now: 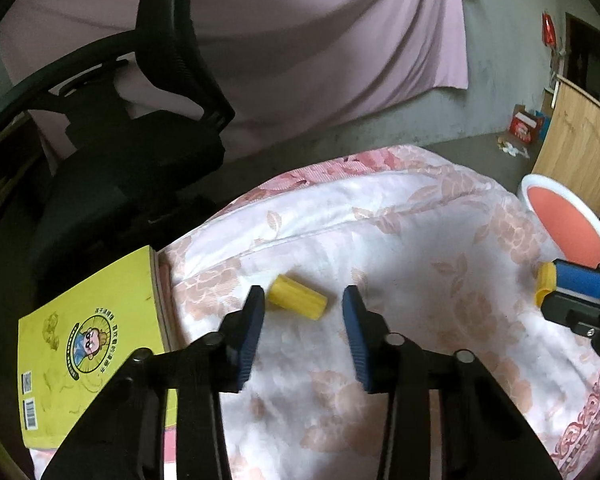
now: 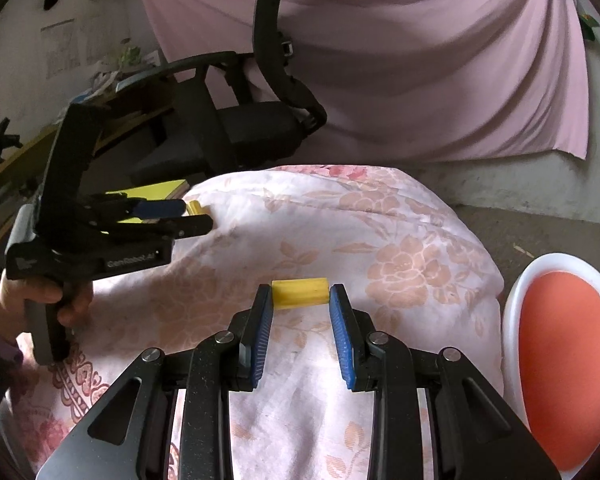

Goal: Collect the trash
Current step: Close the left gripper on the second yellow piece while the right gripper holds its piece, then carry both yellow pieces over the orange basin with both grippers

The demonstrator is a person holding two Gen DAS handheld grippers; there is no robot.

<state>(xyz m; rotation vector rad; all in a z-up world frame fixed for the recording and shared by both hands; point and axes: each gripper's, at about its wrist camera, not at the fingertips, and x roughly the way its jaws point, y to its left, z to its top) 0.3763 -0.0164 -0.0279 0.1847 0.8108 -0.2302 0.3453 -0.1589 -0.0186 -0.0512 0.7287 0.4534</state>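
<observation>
A yellow ribbed piece (image 1: 298, 302) lies on the floral quilt (image 1: 400, 240). My left gripper (image 1: 303, 295) stands open around it: the left finger is close to one end and a gap shows at the right finger. In the right wrist view this gripper (image 2: 192, 216) appears at the left, held by a hand (image 2: 40, 296). A second yellow piece (image 2: 299, 294) sits crosswise between the tips of my right gripper (image 2: 300, 292), both blue pads against its ends. The left wrist view shows that gripper (image 1: 580, 284) at the right edge with the second yellow piece (image 1: 546, 282) at its tip.
A white-rimmed round bin with an orange inside (image 2: 560, 360) stands right of the quilt, also seen as the bin (image 1: 568, 224). A yellow book (image 1: 92, 340) lies at the quilt's left edge. A black office chair (image 1: 140, 140) stands behind. A pink cloth (image 2: 420, 60) covers the wall.
</observation>
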